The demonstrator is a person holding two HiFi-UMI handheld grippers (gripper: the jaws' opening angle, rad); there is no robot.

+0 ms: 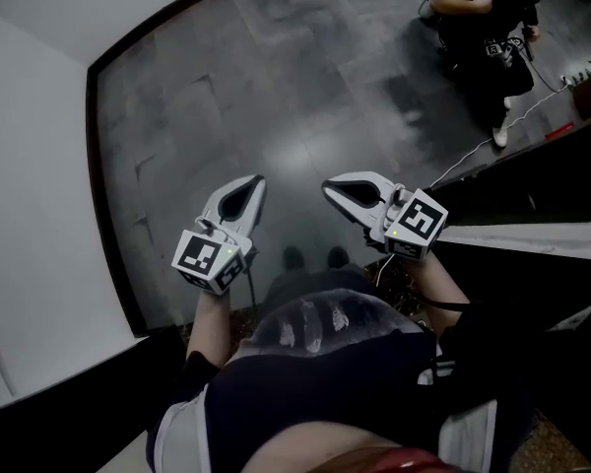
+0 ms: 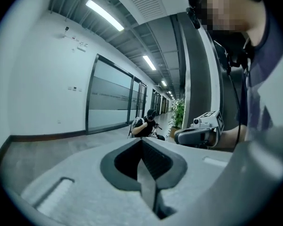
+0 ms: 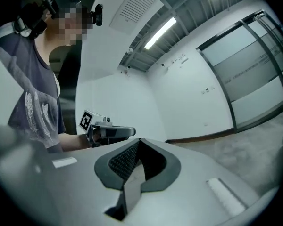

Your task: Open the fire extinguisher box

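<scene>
1. Head view: the left gripper [image 1: 255, 182], white with a black-and-white marker cube, has its fingers [image 1: 238, 203] pressed together on nothing. They point out over the dark grey polished stone floor [image 1: 305, 87].
2. Beside them and apart, the right gripper [image 1: 328, 188] has its fingers closed and empty as well. Its tips are turned towards the left fingers' tips.
3. A plain white wall [image 1: 30, 166] stands off to the left of the left fingers. Far ahead and to the right of both pairs, a crouching person in dark clothes [image 1: 483, 28] is on the floor. A thin white cable [image 1: 473, 156] runs from there back towards the right fingers.
4. Left gripper view: the left gripper [image 2: 142, 140] shows its tips meeting, with nothing between them. Straight beyond the tips is the crouching person [image 2: 144, 125], with a green potted plant [image 2: 179, 113] just to the right. The right gripper [image 2: 177, 135] is nearer, on the right of the fingers. A tall glass partition [image 2: 108, 98] is on their left.
5. Right gripper view: the right gripper [image 3: 140, 140] is closed tip to tip and empty. The left gripper [image 3: 133, 132] is just left of its tips. The white wall [image 3: 179, 102] is ahead.
6. The fire extinguisher box cannot be made out in any view.
</scene>
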